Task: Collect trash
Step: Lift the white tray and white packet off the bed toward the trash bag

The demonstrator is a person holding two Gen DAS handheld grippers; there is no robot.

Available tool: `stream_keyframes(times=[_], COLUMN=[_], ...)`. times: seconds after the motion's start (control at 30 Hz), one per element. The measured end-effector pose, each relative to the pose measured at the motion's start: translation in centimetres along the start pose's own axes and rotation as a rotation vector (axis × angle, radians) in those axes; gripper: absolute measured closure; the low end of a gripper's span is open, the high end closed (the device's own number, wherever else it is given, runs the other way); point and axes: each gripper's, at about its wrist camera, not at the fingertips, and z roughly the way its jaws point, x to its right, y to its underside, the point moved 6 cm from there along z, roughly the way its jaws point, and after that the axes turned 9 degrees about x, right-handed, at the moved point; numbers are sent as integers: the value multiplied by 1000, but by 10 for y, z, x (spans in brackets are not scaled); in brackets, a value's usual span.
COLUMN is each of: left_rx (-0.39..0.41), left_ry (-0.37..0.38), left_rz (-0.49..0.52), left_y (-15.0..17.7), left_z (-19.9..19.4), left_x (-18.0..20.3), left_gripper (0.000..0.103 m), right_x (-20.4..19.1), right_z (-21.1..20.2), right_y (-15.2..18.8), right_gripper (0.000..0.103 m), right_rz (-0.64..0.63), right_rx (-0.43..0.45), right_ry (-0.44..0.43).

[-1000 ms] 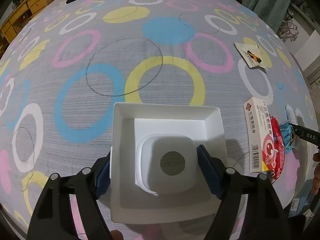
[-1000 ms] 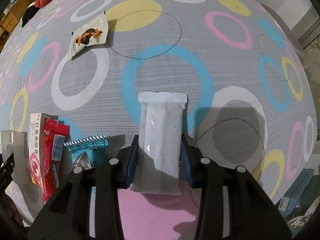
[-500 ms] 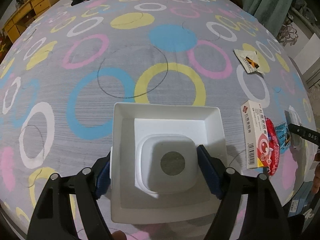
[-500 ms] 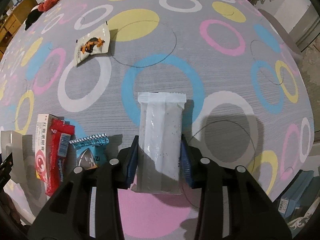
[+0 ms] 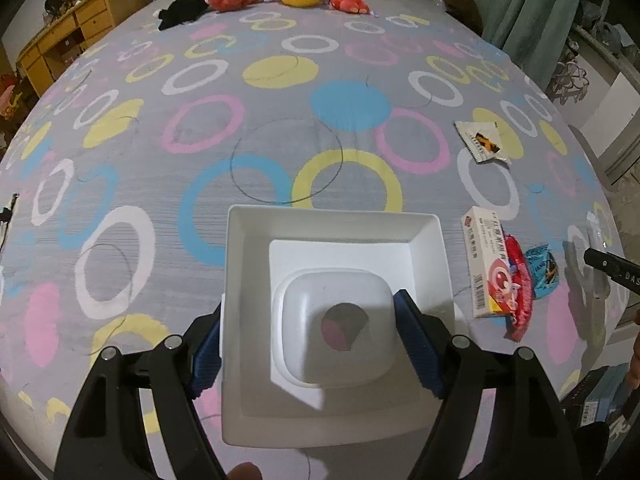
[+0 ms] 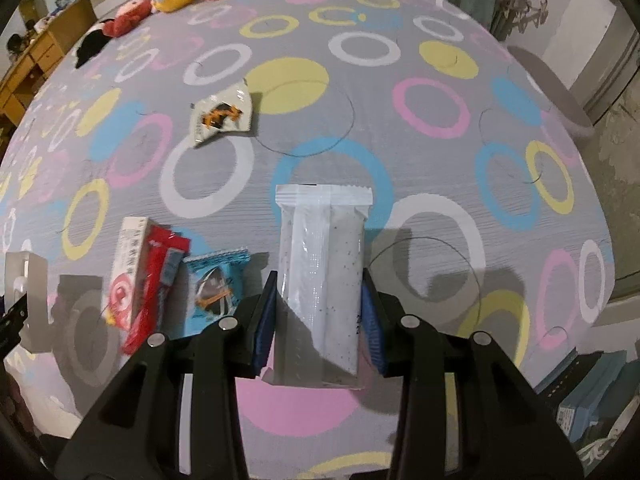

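Right gripper [image 6: 318, 316] fingers are clamping the white speckled packet [image 6: 322, 280], lifting it off the bed [image 6: 440, 160]. Left gripper [image 5: 308, 344] is gripping the white bin [image 5: 336, 320]. Next: drop the packet into it.

My left gripper [image 5: 308, 344] is black matt plastic with ribbed blue pads, silver metal screw heads shining on the arms, and between them a smooth white plastic bin [image 5: 332, 236], satin rather than glossy. Under everything, the bedspread [image 5: 200, 128] is woven cloth, matt, finely ribbed. At three o'clock of the bin, a printed cardboard box [image 5: 486, 264] and a shiny red plastic wrapper [image 5: 520, 284]. My right gripper [image 6: 320, 312] holds a glossy white speckled sachet [image 6: 324, 264], crinkled film catching light. At ten o'clock, a foil-like white packet [image 6: 222, 118]; at nine, a glossy blue wrapper [image 6: 216, 284].
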Motion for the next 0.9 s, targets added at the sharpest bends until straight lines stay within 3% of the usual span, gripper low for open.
stream_keyframes(times=[0.4, 0.9], left_rx=[114, 208], left_ry=[1, 29], left_rz=[20, 62], left_y=[14, 58], left_z=[-64, -139], left_x=[8, 35], left_gripper=[29, 29], right_x=[-18, -61], right_z=[-69, -151], right_y=[22, 84], right_gripper=[65, 65], right_rz=[-54, -123], right_rx=[135, 249], right_ry=[-62, -159])
